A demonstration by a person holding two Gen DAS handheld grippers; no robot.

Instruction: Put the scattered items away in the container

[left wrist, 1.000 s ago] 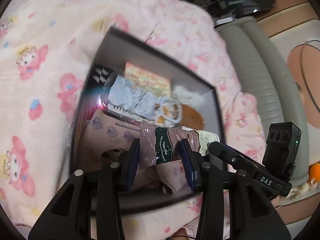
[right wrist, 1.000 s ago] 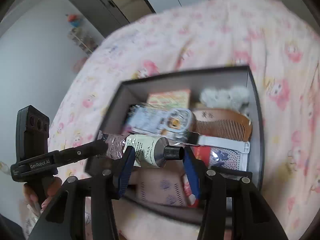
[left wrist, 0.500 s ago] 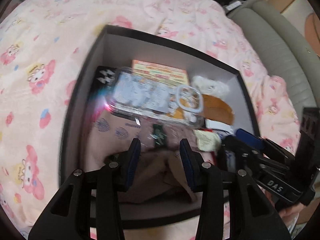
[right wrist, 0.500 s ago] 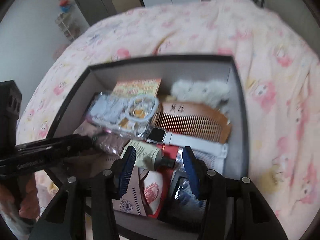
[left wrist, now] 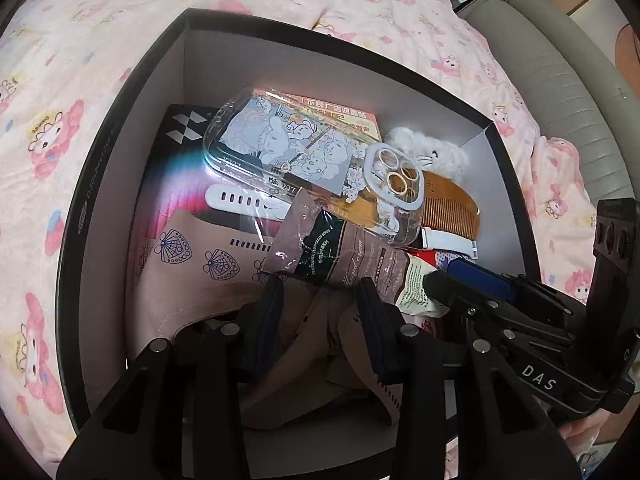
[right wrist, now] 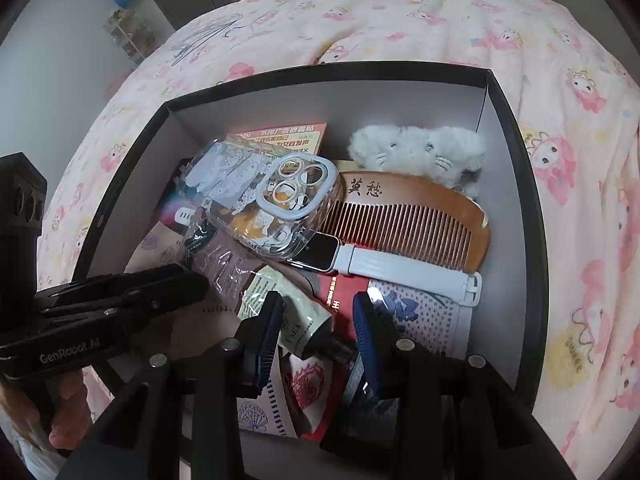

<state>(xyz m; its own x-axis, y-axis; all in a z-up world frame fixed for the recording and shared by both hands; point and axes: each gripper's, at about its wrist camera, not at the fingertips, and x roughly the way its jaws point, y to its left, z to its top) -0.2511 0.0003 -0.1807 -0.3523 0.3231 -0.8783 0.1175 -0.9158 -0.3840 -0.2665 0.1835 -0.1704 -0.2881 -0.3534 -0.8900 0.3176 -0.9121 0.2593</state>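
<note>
A black box with grey inner walls [left wrist: 280,64] [right wrist: 400,100] sits on the pink quilt and holds several items. A hand cream tube in clear wrap [left wrist: 344,256] [right wrist: 288,312] lies inside it, its black cap toward the right gripper. My left gripper [left wrist: 320,296] is open and empty just above the tube's flat end. My right gripper [right wrist: 316,316] is open, its fingers either side of the cap end, not closed on it. A clear phone case [left wrist: 304,156] [right wrist: 272,200], a wooden comb [right wrist: 416,216], a white watch band [right wrist: 404,268] and a fluffy white toy [right wrist: 420,148] lie behind.
Pink face masks [left wrist: 192,272] and a red packet [right wrist: 340,300] lie under the tube. The pink cartoon quilt [right wrist: 580,160] surrounds the box. A grey padded bed edge [left wrist: 560,80] runs along the right in the left wrist view. A shelf [right wrist: 128,36] stands by the wall.
Both grippers carried the hand cream tube down into the box, opened and let it go. It now lies on the masks.
</note>
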